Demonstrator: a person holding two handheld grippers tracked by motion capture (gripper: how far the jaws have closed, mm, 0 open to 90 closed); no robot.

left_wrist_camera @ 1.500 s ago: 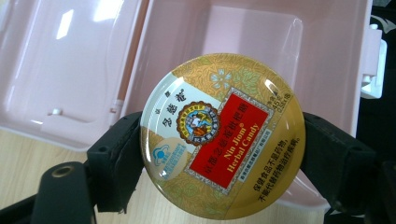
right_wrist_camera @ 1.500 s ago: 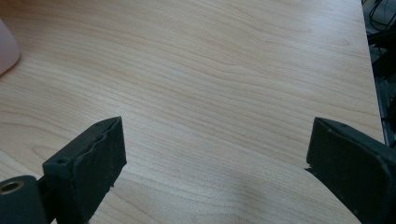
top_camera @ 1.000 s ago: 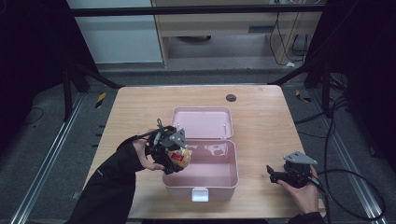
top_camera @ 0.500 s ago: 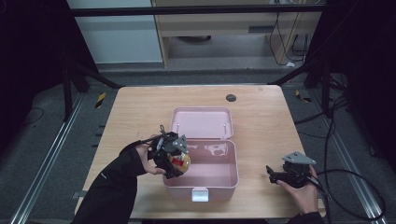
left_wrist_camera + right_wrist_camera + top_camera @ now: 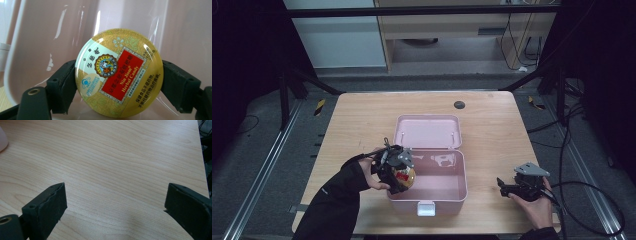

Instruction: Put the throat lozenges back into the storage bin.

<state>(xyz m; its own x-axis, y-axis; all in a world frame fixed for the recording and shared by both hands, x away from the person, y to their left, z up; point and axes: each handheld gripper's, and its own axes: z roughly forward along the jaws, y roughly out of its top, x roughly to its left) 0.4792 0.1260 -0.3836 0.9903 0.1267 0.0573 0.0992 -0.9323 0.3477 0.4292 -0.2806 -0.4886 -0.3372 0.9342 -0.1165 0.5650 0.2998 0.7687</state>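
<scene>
Left tongs (image 5: 117,82) pinch a round candy tin (image 5: 119,73) across its width, one black pad on each side of the rim, printed lid facing the camera. In the high view we see the same tongs (image 5: 398,172) with the tin (image 5: 404,175) at the left wall of the open pink box (image 5: 461,186), low over the near-left part of the tray

We judge the step in hand to be setting the tin into the box. To do it well we would keep the pinch even until the tin's lower edge meets the box floor, then spread the pads just enough to let go, so the tin lies down rather than rolls. It is held on edge now; tipping it flat before release looks safer

Right tongs (image 5: 113,202) are spread wide, nothing between them, only bare wood below. In the high view they (image 5: 507,188) rest on the counter (image 5: 362,120), right of the box and well apart from it

Edges and room: the left wall of the box is just beside the left hand (image 5: 374,170), so the lift-out should go straight up before swinging left. The raised lid (image 5: 428,131) stands behind the tray and closes off the far side. The tray floor to the right looks mostly free, with a pale marking near the back wall that we cannot make out. The counter's near edge lies close under the box latch (image 5: 425,208)
</scene>
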